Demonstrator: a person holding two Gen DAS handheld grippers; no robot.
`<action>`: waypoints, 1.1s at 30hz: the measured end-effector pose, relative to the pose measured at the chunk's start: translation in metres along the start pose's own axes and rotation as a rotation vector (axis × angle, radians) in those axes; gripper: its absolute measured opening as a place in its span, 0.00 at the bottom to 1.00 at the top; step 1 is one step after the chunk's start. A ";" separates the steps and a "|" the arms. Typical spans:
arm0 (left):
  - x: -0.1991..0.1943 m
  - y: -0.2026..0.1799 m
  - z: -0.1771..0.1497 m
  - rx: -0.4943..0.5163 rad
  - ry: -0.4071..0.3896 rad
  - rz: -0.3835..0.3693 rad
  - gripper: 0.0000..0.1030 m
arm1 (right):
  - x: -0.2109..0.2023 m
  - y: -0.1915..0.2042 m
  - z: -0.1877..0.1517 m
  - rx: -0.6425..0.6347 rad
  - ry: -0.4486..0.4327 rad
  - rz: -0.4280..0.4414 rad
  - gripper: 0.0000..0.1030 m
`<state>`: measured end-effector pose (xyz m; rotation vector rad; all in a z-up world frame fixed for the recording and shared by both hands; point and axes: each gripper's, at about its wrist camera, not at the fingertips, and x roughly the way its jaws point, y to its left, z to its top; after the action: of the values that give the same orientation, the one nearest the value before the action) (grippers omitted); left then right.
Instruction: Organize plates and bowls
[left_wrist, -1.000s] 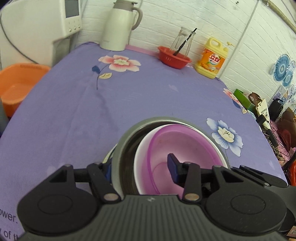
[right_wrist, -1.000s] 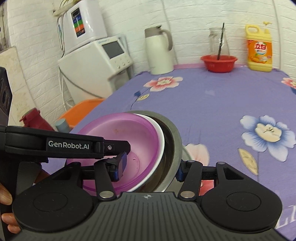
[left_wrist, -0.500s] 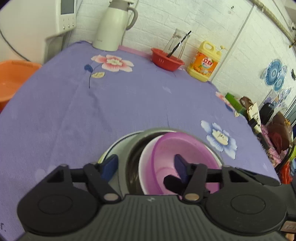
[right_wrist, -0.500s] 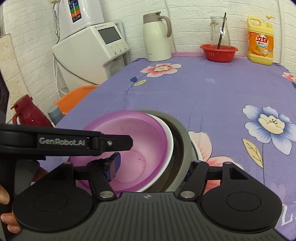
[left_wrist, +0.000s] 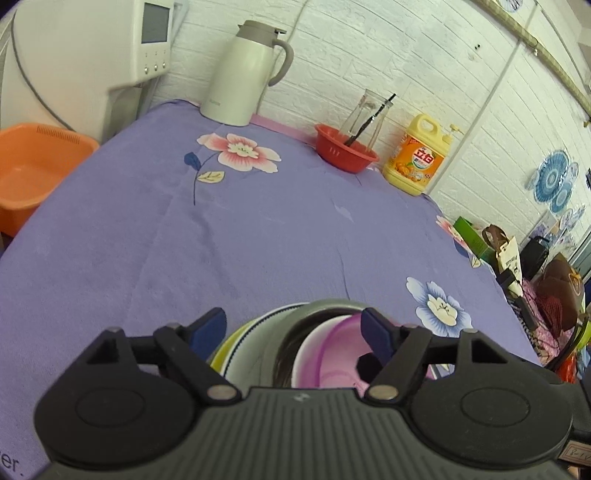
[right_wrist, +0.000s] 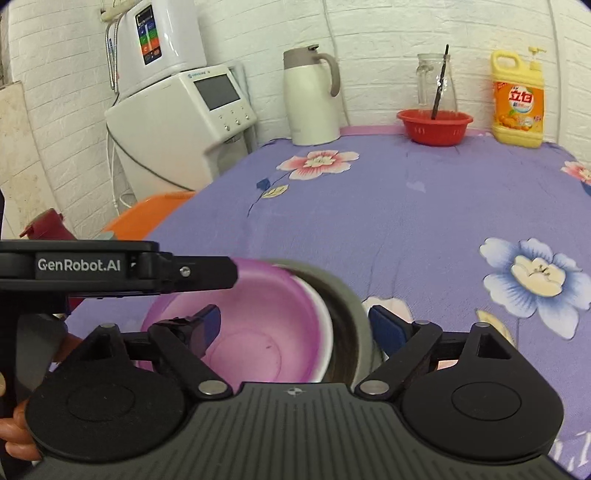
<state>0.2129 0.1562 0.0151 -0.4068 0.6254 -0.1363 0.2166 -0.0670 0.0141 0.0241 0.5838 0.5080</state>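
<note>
Bowls are nested at the near edge of the purple floral tablecloth (right_wrist: 424, 221): pink bowl (right_wrist: 258, 325) sits inside a white bowl (right_wrist: 325, 332), both inside a grey metal bowl (right_wrist: 351, 306), and from the left wrist view the whole stack rests on a plate (left_wrist: 243, 343) with a yellow-green rim. Left gripper (left_wrist: 293, 328) is spread wide, straddling the left side of the stack, pads clear of the rims as far as I can see. Right gripper (right_wrist: 295, 325) is also wide open, one pad hanging inside the pink bowl, the other outside the metal bowl's wall, neither visibly pressing. My read: nesting step looks done and both tools are released, so the task is near its end or between steps. Next move probably calls for lifting both grippers straight up so the inner pad doesn't catch the pink rim and tip the stack, which sits close to the table edge. Other containers, all well apart at the far wall: red basket (right_wrist: 435, 125) with a glass jar (right_wrist: 436, 81) holding a dark stick, yellow detergent bottle (right_wrist: 517, 99), white thermos jug (right_wrist: 310, 96). Orange basin (left_wrist: 33, 166) beside the table looks empty
</note>
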 end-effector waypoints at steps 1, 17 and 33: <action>-0.001 0.000 0.001 0.001 -0.003 0.003 0.72 | -0.003 -0.002 0.002 0.012 -0.012 0.002 1.00; -0.041 -0.041 -0.025 0.055 -0.112 0.067 0.74 | -0.043 -0.031 -0.017 0.109 -0.045 -0.079 1.00; -0.095 -0.088 -0.117 0.136 -0.220 0.089 0.74 | -0.105 -0.034 -0.081 0.175 -0.197 -0.151 1.00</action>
<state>0.0663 0.0606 0.0167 -0.2576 0.4139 -0.0480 0.1140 -0.1557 -0.0042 0.1934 0.4320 0.3023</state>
